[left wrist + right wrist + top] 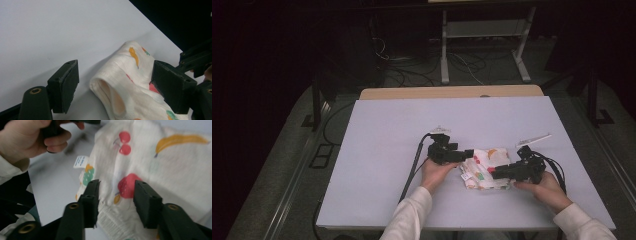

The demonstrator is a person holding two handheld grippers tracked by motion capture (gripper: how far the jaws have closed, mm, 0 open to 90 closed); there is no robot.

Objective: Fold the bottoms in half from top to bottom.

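Note:
A small folded white garment (pixel 486 167) printed with fruit lies on the white table (pixel 382 145), near its front. My left gripper (pixel 468 155) reaches it from the left. In the left gripper view the jaws (pixel 116 68) stand open astride the garment's rolled end (pixel 120 87), and the left pad is clear of the cloth. My right gripper (pixel 492 171) comes in from the right. Its jaws (pixel 116 184) are open over the ribbed hem, with a red fruit print (pixel 126 186) between them. A white label (pixel 81 161) sticks out at the garment's (pixel 155 162) side.
A thin white strip (pixel 534 138) lies on the table behind my right gripper. The table's wooden far edge (pixel 452 92) shows at the back. Beyond it are floor cables and a white metal stand (pixel 484 30). The person's left hand (pixel 32 137) appears in the right gripper view.

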